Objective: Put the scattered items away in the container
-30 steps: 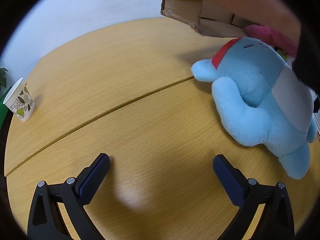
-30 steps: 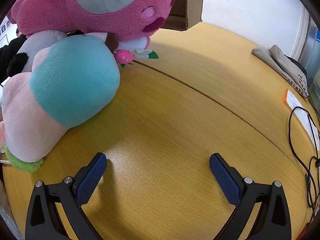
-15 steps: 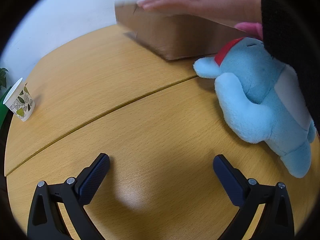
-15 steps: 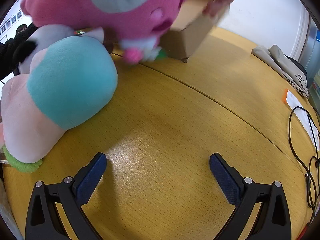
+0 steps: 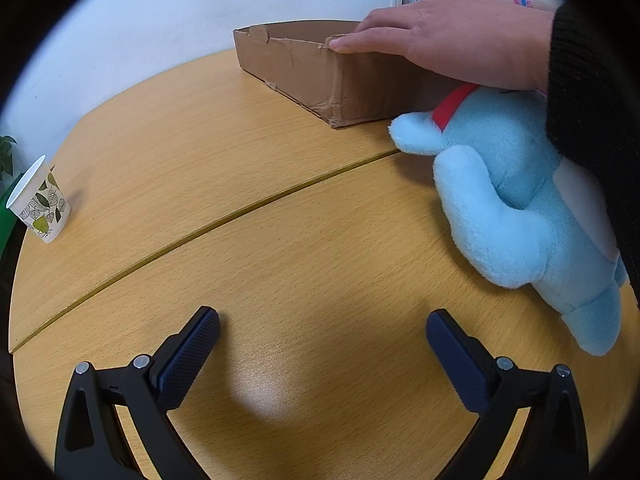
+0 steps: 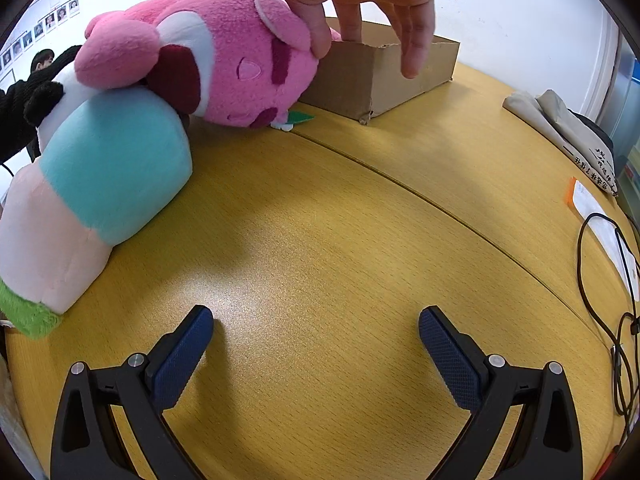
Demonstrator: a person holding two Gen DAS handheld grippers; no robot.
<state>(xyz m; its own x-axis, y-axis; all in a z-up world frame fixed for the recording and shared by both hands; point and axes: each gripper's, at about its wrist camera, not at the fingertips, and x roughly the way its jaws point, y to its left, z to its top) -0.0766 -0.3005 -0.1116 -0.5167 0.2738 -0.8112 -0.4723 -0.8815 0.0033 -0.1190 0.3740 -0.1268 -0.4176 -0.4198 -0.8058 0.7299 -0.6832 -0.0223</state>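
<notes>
The box [image 5: 320,80] sits on the far part of the table [image 5: 280,240], a bare hand [image 5: 452,40] resting on its rim. The blue plush [image 5: 512,208] lies just beside its near corner. The pink plush [image 6: 224,64] leans against the box, atop the teal plush [image 6: 108,176]. My left gripper [image 5: 322,344] and right gripper [image 6: 316,340] hover over bare wood, jaws wide apart. A cup [image 5: 38,204] stands far left.

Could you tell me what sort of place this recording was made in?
Probably an office or lab: a wooden meeting table, portrait photos on the wall, cables at the table's edge, and a paper cup.
</notes>
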